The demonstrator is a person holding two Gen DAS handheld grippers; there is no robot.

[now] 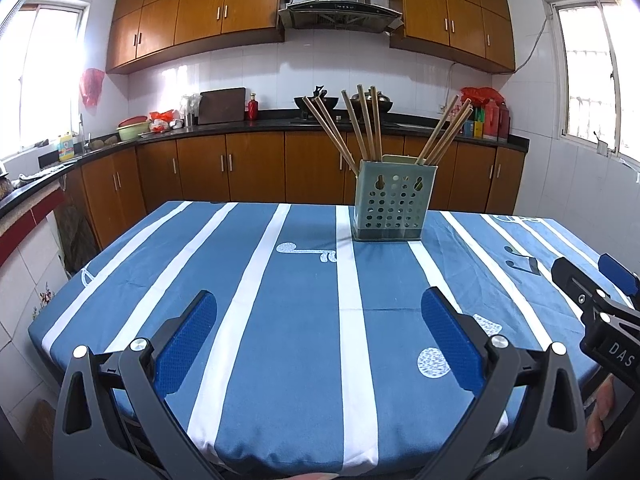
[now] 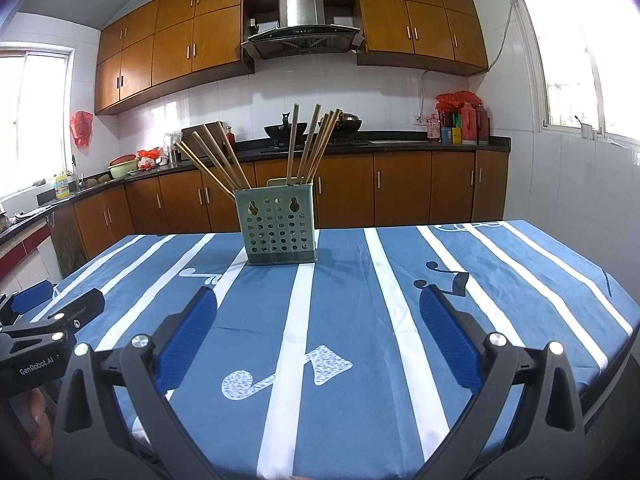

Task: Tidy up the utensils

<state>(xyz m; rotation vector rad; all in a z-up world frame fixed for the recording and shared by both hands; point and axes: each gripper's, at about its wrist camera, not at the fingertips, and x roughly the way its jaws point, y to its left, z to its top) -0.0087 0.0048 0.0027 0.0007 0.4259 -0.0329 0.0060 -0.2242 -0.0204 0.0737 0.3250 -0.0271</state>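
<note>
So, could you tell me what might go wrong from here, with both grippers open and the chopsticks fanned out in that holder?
The chopsticks lean in three splayed groups; closing on one may well nudge its neighbours or catch two at once.

The green holder stands free on the tablecloth, so pulling a tilted stick sideways could tip or drag it.

The left gripper and the right gripper hang close side by side, so reaching together might make them collide.

Green perforated holder (image 1: 391,202) upright, far-centre on tablecloth; wooden chopsticks (image 1: 362,126) inside, fanned 3 bunches.
</note>
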